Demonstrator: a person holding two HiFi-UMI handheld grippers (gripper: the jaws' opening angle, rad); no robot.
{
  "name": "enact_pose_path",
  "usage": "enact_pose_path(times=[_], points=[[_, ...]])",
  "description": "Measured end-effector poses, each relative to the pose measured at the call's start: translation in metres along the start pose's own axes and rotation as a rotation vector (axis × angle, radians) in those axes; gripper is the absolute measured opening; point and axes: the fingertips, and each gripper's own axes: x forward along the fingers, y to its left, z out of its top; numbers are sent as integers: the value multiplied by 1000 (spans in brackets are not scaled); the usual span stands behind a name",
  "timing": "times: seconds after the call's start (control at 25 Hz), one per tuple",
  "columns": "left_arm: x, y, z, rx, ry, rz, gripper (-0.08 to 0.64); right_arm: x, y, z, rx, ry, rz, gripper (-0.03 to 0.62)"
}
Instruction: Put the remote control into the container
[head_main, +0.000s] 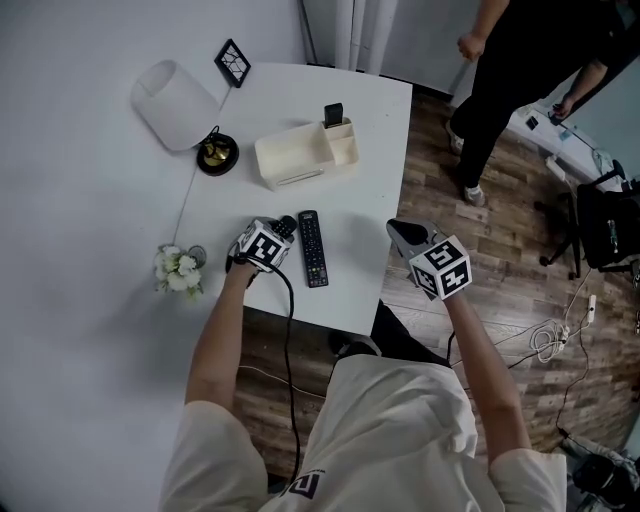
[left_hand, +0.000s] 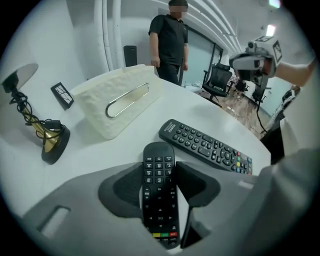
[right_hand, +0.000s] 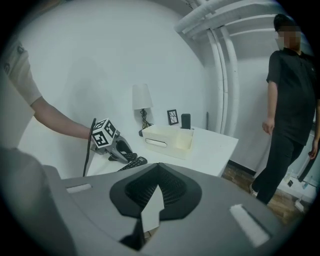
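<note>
Remote (left_hand: 158, 190) between left fingers (left_hand: 123, 187) — spread, end hidden

A white rectangular desk (head_main: 370, 120) carries a cream plastic container (head_main: 300, 155) and a long black remote control (head_main: 313, 248). A shorter black remote (left_hand: 159, 190) shows red, green and yellow buttons. The wooden plank floor (head_main: 500, 230) is mottled brown.

from the head view the left tool (head_main: 280, 232) covers most of the small remote (head_main: 288, 224) in front of the container (head_main: 300, 155); only its tip shows. the dark object (head_main: 333, 114) at the container's far corner is too small to identify. the person (head_main: 520, 80) beyond the container is cut off by the top edge.
</note>
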Motion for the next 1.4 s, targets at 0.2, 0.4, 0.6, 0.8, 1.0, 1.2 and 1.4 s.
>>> enact_pose_path(times=[0.2, 0.4, 0.6, 0.8, 1.0, 1.2, 1.4], points=[[-31, 8, 21, -25, -174, 98, 208, 3, 11, 21, -18, -42, 59, 3], [-78, -3, 64, -43, -356, 158, 207, 9, 19, 51, -26, -61, 137, 3], [-113, -17, 96, -126, -515, 226, 207, 7, 31, 88, -5, -101, 253, 56], [-135, -45, 143, -172, -655, 311, 207, 12, 30, 117, -1, -139, 324, 67], [-129, -62, 185, -222, -705, 347, 207, 18, 23, 122, -13, -110, 375, 72], [-115, -69, 217, -219, -711, 366, 207, 26, 4, 127, 2, -78, 413, 101], [-99, -68, 244, -224, -711, 387, 207, 38, -19, 133, 8, -38, 443, 152]])
